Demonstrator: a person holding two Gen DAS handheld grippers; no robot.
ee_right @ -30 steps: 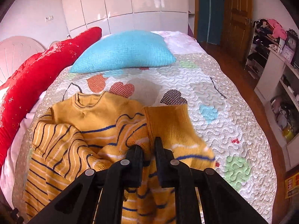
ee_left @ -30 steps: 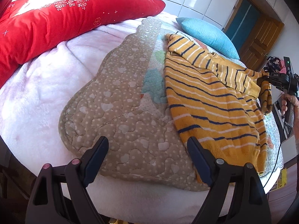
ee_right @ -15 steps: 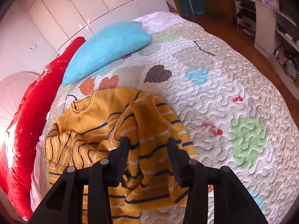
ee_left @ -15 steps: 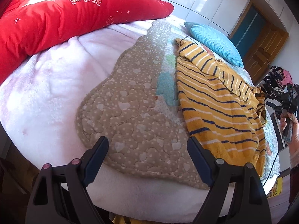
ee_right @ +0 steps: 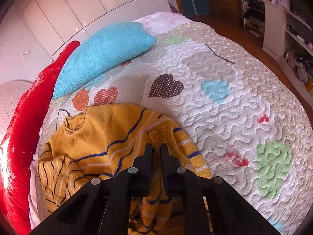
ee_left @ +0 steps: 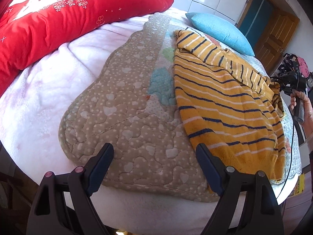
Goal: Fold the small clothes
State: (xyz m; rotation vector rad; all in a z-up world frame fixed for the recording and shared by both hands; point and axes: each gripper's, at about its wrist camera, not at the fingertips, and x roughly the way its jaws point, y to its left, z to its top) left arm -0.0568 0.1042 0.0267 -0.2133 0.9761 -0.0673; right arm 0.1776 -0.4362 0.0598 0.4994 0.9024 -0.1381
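A small yellow sweater with navy and white stripes lies on the quilted bedspread, one sleeve folded across its top. My left gripper is open and empty near the bed's edge, left of the sweater's hem. My right gripper is shut on a fold of the sweater near its sleeve cuff, and holds the cloth bunched between the fingers. The right gripper also shows in the left wrist view at the sweater's far side.
A blue pillow lies beyond the sweater's collar. A long red cushion runs along the far side of the bed on a pink blanket. Shelves and a wooden door stand past the bed.
My right gripper let go of the sleeve, opened, then shut again on a fold of the sweater. My left gripper stayed open and shifted slightly.
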